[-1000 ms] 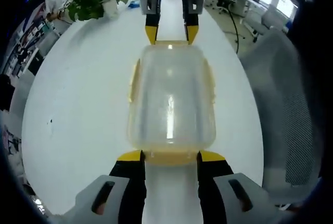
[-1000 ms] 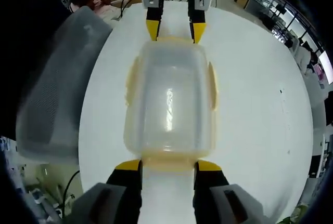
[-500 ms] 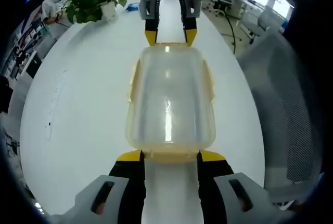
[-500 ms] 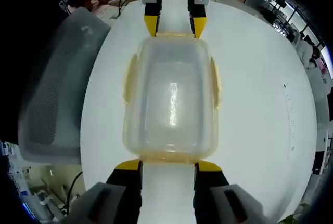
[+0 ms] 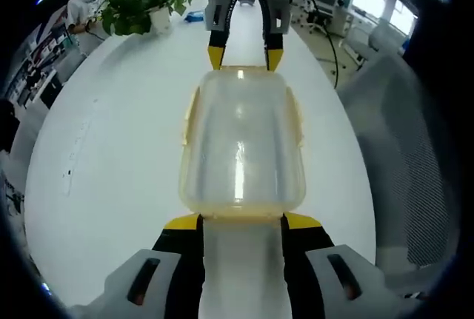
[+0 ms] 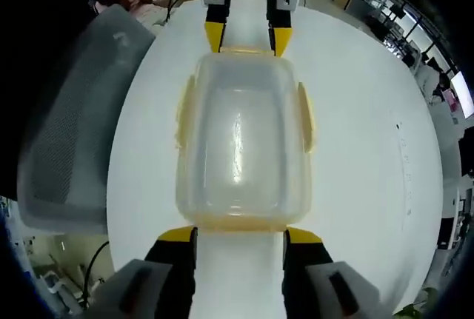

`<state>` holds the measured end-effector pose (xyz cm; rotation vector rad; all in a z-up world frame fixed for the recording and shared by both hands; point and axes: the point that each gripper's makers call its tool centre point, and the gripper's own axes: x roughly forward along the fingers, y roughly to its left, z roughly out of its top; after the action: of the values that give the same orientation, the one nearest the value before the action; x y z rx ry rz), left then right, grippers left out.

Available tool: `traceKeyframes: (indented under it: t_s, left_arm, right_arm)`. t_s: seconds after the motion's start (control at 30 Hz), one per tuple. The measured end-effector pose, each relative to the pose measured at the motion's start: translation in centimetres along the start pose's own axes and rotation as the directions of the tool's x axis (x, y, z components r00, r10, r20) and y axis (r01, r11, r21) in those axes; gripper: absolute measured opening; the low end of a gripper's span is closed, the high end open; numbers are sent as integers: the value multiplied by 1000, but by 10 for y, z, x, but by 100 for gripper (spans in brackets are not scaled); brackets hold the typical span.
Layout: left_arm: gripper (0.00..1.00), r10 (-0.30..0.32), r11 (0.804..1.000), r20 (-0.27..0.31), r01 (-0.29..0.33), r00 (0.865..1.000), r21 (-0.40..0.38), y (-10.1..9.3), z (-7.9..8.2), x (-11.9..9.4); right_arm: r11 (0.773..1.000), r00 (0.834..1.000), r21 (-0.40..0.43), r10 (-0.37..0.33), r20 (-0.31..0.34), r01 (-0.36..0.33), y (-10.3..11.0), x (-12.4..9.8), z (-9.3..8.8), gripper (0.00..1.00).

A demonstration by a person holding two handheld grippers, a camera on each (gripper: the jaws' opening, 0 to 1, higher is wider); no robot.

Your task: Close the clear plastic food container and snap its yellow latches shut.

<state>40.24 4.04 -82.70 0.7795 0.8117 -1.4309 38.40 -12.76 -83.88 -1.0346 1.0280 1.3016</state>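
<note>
White round worktop [image 5: 111, 156] is carrying the lidded clear container [image 5: 241, 141] at its middle, with the left claw [image 5: 242, 223] and right claw [image 6: 241, 232] both gaping open, facing its short ends, nudging closer to the yellow latches [image 6: 304, 115].

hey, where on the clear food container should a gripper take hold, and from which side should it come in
Probably at a short end. The clear food container lies lengthwise between the left gripper and the right gripper, each with open jaws facing one yellow end latch. The long sides carry side latches that stick out, so come in along the table, straight at an end.
</note>
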Motion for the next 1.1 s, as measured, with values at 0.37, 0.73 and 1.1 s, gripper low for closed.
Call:
traceKeyframes:
  t_s: [0.37,0.73,1.1]
  left_arm:
    - [41,66,996,130,-57,989,-70,1,6,-36]
    - [39,85,995,161,-74,983,-70,1,23,-27]
    - [38,52,998,179,-46,982,-35,-1,55,-8]
  right_arm:
    - [997,977,77,-45,211,30,-4,-37,20,44]
    - [999,972,19,-35,232,32,-3,-31,46,37]
    - [999,967,-16,-36,252,41,-8,-26,77,37]
